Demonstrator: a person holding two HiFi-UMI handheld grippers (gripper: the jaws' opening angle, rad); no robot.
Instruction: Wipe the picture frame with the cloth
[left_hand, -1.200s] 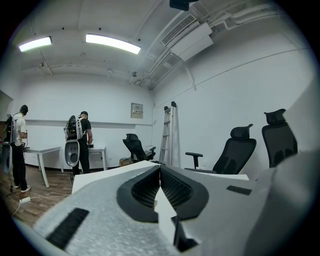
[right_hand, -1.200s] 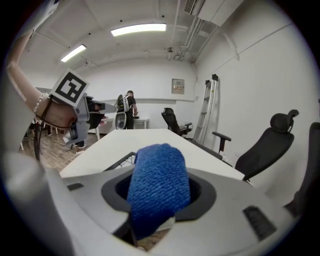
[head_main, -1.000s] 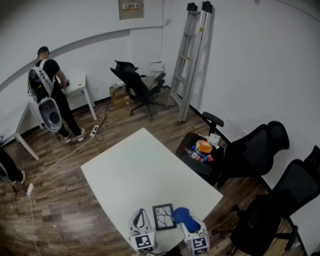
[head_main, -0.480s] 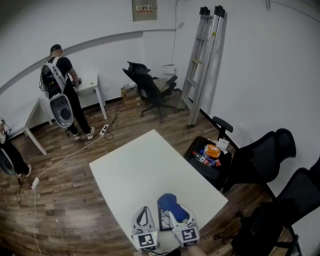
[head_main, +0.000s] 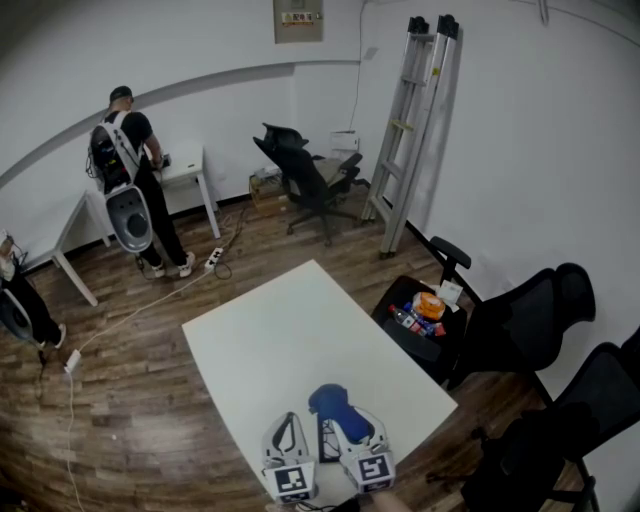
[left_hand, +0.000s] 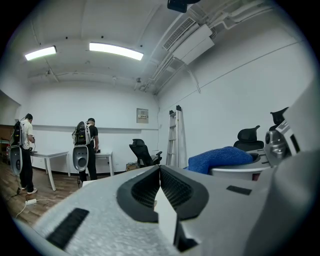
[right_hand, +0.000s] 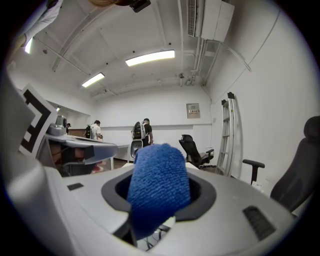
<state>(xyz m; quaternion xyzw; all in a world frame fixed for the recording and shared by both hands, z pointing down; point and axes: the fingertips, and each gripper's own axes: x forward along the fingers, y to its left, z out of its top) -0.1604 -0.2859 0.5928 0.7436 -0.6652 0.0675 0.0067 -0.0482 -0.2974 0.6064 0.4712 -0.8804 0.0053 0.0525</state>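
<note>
1. At the far left we are seeing a person at the edge of the room. Further in, a second person wearing a backpack is standing at a white desk by the wall.
2. At the near end of the white table we are holding the left tongs. In the left gripper view their jaws are pressing together with nothing between them. They are sitting just left of the picture frame.
3. The picture frame is lying flat near the table's near edge, between the two tongs. Only a dark strip of it is showing, as the cloth and the right tongs are covering the rest.
4. The blue cloth is bunching over the frame's far end, though we cannot tell whether it is touching the frame. The right tongs are clamping it. In the right gripper view the cloth is filling the gap between the jaws.
5. Further right, a black office chair is standing by the far wall and a ladder is leaning against it. A low black stand is carrying small items beside the table, and more black chairs are lining the right wall.
</note>
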